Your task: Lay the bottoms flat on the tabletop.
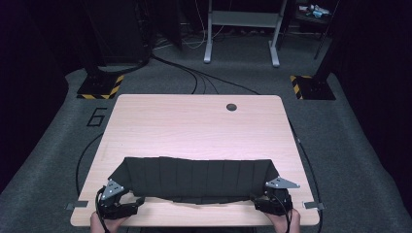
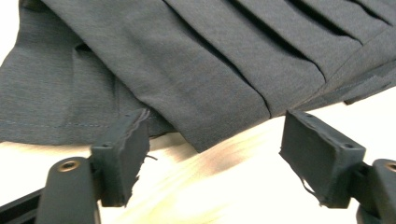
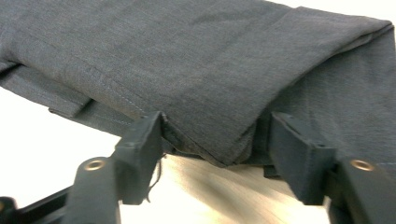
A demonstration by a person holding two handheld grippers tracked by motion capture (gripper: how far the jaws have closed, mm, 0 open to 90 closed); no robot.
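Observation:
A dark grey pleated garment lies spread across the near part of the light wood table. My left gripper sits at the garment's near left corner. In the left gripper view its jaws stand wide apart, with the pleated cloth just ahead and a hem edge brushing the left pad. My right gripper is at the near right corner. In the right gripper view a folded corner of the cloth lies between its jaws, which stand apart and do not squeeze it.
A round cable hole sits near the table's far edge. Beyond the table are grey carpet with black cables, a metal desk frame, and two yellow-and-black striped bases. Hands hold the grippers at the near edge.

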